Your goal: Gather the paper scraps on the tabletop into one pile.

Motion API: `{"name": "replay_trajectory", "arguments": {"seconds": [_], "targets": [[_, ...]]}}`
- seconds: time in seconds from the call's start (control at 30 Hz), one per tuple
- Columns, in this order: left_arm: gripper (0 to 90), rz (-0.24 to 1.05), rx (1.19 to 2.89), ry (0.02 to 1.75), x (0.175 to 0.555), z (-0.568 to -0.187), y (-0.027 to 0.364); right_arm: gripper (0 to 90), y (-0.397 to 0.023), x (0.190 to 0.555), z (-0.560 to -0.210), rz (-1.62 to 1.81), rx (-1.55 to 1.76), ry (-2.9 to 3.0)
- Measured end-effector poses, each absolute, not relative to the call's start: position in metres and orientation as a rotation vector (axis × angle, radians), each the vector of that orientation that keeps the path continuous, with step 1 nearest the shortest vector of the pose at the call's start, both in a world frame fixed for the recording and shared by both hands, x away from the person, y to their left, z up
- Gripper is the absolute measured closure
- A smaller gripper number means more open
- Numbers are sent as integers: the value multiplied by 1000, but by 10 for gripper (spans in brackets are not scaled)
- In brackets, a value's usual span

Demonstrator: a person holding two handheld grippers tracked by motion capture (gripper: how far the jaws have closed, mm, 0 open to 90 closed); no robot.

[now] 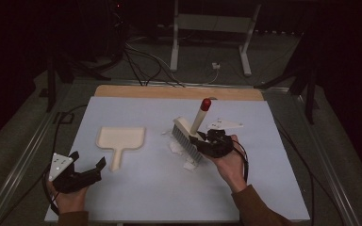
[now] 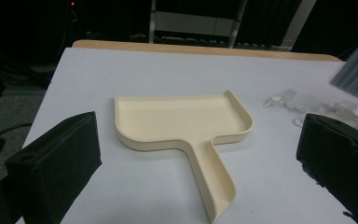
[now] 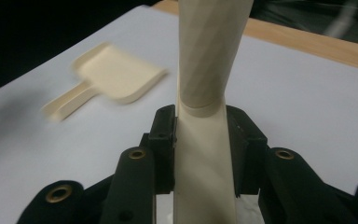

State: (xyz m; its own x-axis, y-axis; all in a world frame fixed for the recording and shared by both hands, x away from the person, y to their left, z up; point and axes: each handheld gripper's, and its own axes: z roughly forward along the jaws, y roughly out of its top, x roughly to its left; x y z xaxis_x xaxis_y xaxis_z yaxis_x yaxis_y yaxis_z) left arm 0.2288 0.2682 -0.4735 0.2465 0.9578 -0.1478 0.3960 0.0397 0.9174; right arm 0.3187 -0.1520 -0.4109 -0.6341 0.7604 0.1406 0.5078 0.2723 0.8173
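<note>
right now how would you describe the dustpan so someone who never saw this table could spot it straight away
On the pale blue table top, look left of centre, ahead of the left tool. The dustpan lies flat there, apart from the brush and the white scraps to its right. It is the cream tray with a short handle pointing toward the person.

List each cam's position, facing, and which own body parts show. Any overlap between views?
High view: above the person's side, looking forward and down on the table; both forearms, left gripper, right gripper.
Left gripper view: low on the open left gripper, facing the dustpan; own jaws.
Right gripper view: along jaws shut on the brush handle.
Shared: the dustpan lies in all three.
</note>
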Motion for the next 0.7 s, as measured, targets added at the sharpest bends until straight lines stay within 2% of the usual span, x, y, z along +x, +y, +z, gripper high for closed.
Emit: {"name": "replay_trajectory", "arguments": {"seconds": [0.4, 0.7], "targets": [[5, 715, 1545, 1310, 230, -474, 265, 672, -153, 317, -438, 1385, 534, 2652], [5, 715, 1544, 1312, 230, -474, 266, 673, -139, 325, -455, 1211, 172, 2701]]}}
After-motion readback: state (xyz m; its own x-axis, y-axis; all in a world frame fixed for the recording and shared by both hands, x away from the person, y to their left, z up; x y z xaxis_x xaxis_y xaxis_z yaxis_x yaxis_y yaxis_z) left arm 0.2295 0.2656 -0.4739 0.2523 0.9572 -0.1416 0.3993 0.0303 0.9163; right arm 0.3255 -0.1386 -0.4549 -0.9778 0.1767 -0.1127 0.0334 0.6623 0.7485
